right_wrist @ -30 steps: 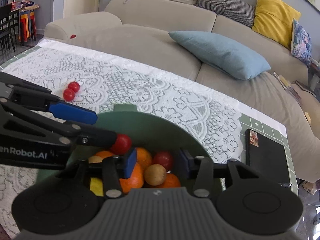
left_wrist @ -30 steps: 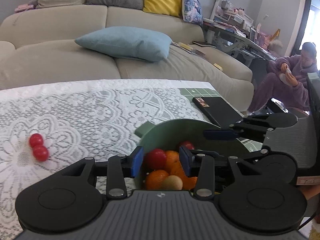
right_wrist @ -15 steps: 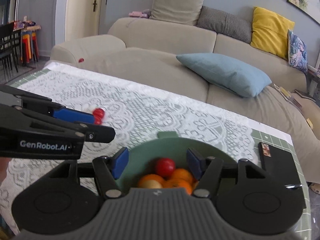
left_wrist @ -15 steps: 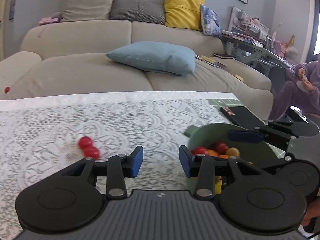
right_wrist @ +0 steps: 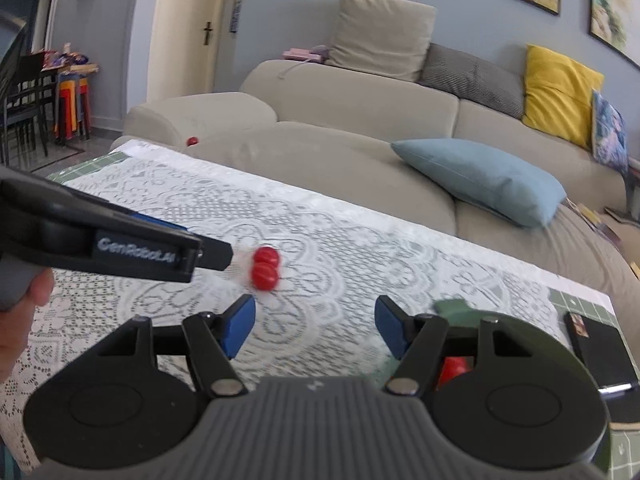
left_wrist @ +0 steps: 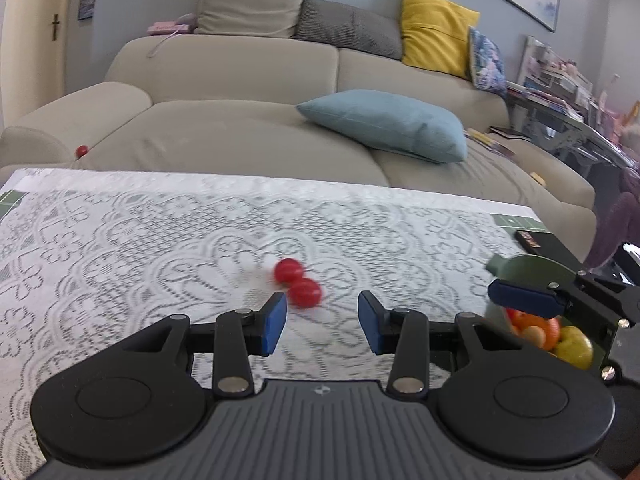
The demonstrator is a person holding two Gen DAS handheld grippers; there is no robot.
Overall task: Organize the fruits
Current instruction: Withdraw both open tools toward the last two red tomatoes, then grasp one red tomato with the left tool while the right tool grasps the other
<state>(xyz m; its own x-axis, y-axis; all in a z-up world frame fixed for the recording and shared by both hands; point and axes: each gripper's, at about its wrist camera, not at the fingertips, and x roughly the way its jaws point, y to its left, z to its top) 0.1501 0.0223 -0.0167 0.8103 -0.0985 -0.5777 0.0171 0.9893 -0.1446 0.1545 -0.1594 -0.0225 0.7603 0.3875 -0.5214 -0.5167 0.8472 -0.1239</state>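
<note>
Item: two red fruits (left_wrist: 298, 282), touching, mid-table on my lace cloth (left_wrist: 120, 240). Left gripper (left_wrist: 322, 322): jaws apart, empty, just short of them. Right gripper (right_wrist: 314, 330): jaws apart, empty. Green bowl (left_wrist: 528, 268) of fruit near the table's right edge.

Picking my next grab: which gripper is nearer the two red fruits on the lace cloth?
Left. The left gripper is open just short of the red fruits, tips almost reaching them. The right gripper, also open, sits farther back by the green bowl.
</note>
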